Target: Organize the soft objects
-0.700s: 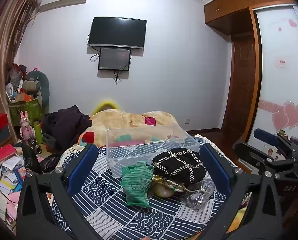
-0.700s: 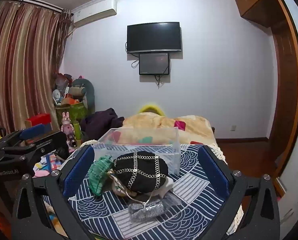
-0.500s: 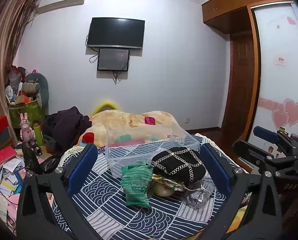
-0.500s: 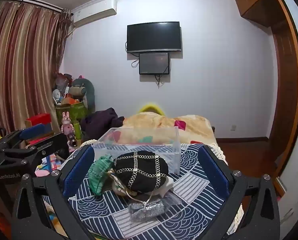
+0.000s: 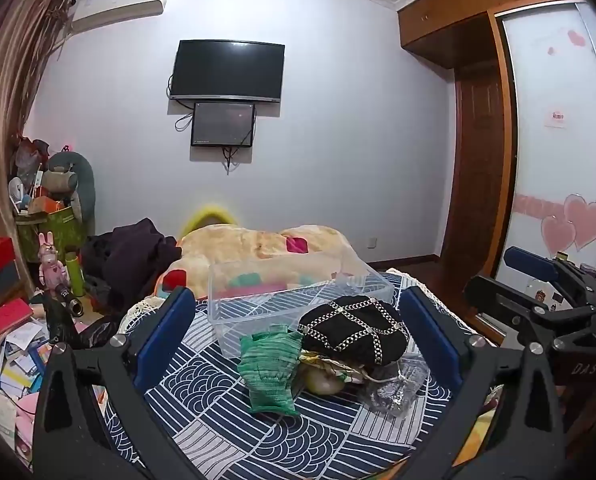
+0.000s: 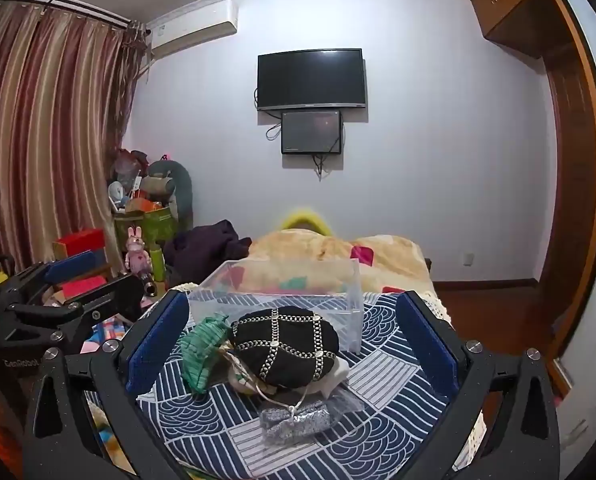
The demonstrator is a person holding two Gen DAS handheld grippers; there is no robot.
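A bedroom, seen along two hand-held grippers poised over a bed [image 5: 201, 412] spread with a navy-and-white wave-patterned cover. At far left of the left wrist view, toys, boxes and papers crowd the floor beside striped curtains [image 6: 45, 128]. The left gripper [image 5: 298, 334] hovers above the cover with its jaws spread wide and nothing between them; its blue pads [image 5: 163, 332] frame the pile of soft things without touching any of it. In the middle of that pile, a green knitted glove [image 5: 269, 372] lies flat at the left, just beside and partly under a black hat [image 5: 354, 330] crossed with metallic chain trim. The hat sits on top of pale, crumpled items that cannot be identified. A small silver glitter pouch [image 6: 295, 420] rests on the cover at the near edge of the pile, touching it. Just behind the pile stands a clear plastic bin [image 5: 298, 298], upright and open-topped. Farther back, a cream blanket [image 5: 265, 248] with coloured patches is heaped on the bed, and a dark television [image 5: 227, 70] hangs on the wall above a smaller screen. The right gripper [image 6: 293, 338] likewise holds nothing, its jaws wide apart around the same pile. At right, a wooden wardrobe [image 5: 478, 120] meets a sliding door decorated with pink hearts.
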